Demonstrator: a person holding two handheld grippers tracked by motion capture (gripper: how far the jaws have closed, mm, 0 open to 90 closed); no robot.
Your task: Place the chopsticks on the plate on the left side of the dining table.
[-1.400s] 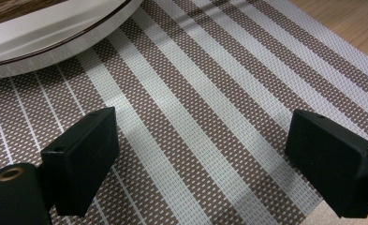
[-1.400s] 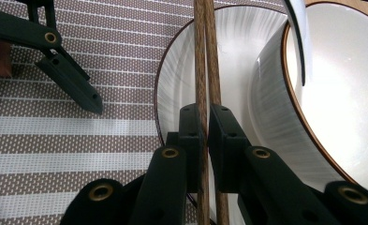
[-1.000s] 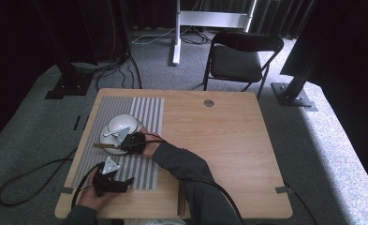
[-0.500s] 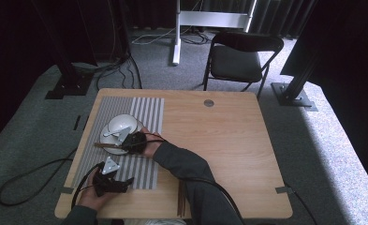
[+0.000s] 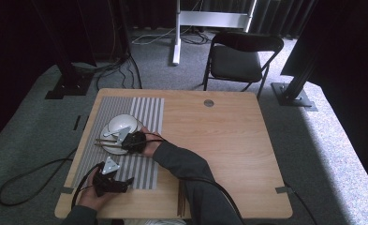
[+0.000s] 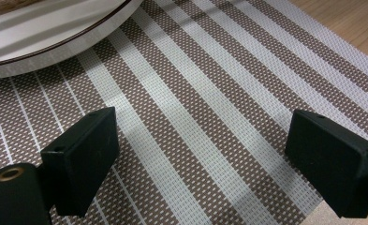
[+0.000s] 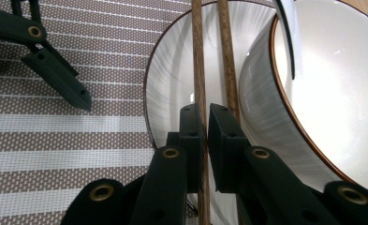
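Observation:
A white plate (image 5: 111, 143) with a white bowl (image 5: 121, 124) on it sits on the striped placemat (image 5: 144, 112). Two brown chopsticks (image 5: 104, 140) lie across the plate beside the bowl. My right gripper (image 5: 123, 141) reaches over the plate, and its jaws have just been closing. In the right gripper view the right gripper (image 7: 205, 108) is shut on one chopstick (image 7: 199, 70), while the other chopstick (image 7: 226, 56) lies loose against the bowl (image 7: 331, 84). My left gripper (image 5: 118, 183) hovers low over the placemat (image 6: 209, 70) near the front, and its jaws stand wide open with nothing between them (image 6: 202, 122).
The plate's rim (image 6: 55, 37) lies just ahead of the left gripper. Thin dark sticks (image 5: 180, 201) lie near the table's front edge by the right sleeve. The table's right half is bare wood (image 5: 228, 140). A folding chair (image 5: 240, 56) stands behind the table.

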